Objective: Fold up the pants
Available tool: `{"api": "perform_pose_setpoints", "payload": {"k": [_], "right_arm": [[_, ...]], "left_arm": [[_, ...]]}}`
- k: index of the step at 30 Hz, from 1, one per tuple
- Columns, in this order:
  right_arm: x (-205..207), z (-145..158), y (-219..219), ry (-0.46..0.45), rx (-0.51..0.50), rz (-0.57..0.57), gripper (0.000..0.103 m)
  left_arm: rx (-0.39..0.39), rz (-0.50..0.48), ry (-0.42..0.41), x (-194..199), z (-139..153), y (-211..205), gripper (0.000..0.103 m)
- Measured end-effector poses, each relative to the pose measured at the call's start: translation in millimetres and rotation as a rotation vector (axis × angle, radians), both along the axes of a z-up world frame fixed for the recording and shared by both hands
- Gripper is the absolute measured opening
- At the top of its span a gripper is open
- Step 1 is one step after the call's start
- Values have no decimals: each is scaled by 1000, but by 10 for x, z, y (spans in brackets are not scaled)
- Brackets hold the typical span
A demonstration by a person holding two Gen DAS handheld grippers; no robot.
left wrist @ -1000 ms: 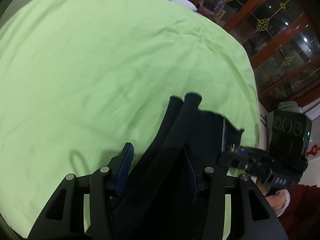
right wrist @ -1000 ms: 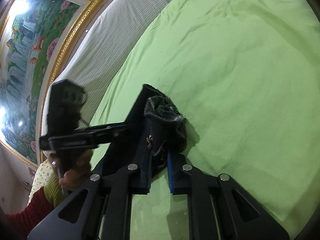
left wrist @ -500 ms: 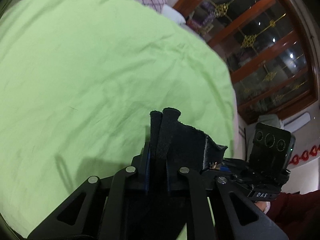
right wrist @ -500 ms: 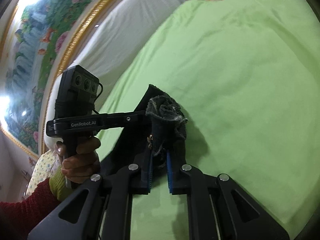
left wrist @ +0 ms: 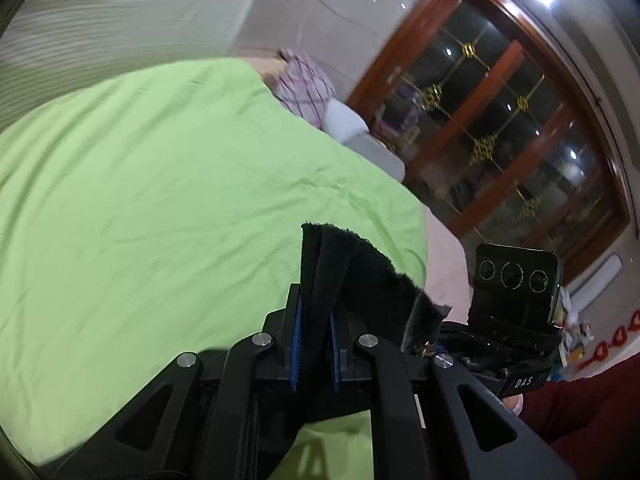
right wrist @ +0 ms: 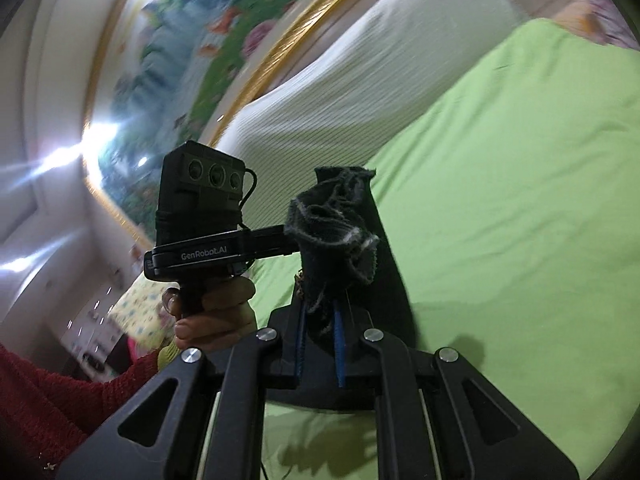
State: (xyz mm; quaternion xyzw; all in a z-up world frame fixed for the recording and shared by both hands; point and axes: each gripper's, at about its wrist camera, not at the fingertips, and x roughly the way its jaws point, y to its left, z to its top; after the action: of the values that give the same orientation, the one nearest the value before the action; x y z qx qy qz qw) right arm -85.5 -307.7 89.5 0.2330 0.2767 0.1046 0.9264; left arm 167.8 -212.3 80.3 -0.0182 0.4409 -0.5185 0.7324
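The dark pants (left wrist: 352,280) are lifted off the green bed cover (left wrist: 160,208). My left gripper (left wrist: 316,320) is shut on one bunched edge of the pants, which sticks up between the blue pads. My right gripper (right wrist: 320,316) is shut on another bunched, frayed edge of the pants (right wrist: 336,232). The two grippers are close side by side: the right one shows in the left wrist view (left wrist: 512,320), and the left one in the right wrist view (right wrist: 208,240). The rest of the pants hangs below, out of view.
The green cover (right wrist: 520,200) spreads wide ahead. A white ribbed headboard (right wrist: 360,88) and a gold-framed painting (right wrist: 192,60) stand on the left. A plaid pillow (left wrist: 304,84) lies at the far end. A wooden glass cabinet (left wrist: 500,120) stands on the right.
My left gripper has closed on the pants edge. Both grippers have lifted and tilted upward with the pants, so more of the wall, headboard and cabinet shows now.
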Motion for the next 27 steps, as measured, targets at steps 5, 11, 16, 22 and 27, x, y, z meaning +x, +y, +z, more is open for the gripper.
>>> {"api": "perform_pose_setpoints", "payload": {"k": [5, 11, 16, 22, 27], "right_arm": [[250, -162, 320, 47, -27, 86, 13], [463, -489, 530, 128, -42, 149, 13], [575, -776, 665, 201, -68, 188, 13], [722, -998, 754, 273, -109, 197, 15], [762, -1052, 816, 306, -152, 196, 16]], "left_arm": [[-29, 83, 6, -94, -36, 473, 10], [-72, 206, 82, -115, -387, 951, 10], [-79, 285, 143, -182, -664, 1265, 10], [-77, 367, 209, -176, -929, 1501, 10], [-80, 416, 242, -175, -1045, 1611, 9]]}}
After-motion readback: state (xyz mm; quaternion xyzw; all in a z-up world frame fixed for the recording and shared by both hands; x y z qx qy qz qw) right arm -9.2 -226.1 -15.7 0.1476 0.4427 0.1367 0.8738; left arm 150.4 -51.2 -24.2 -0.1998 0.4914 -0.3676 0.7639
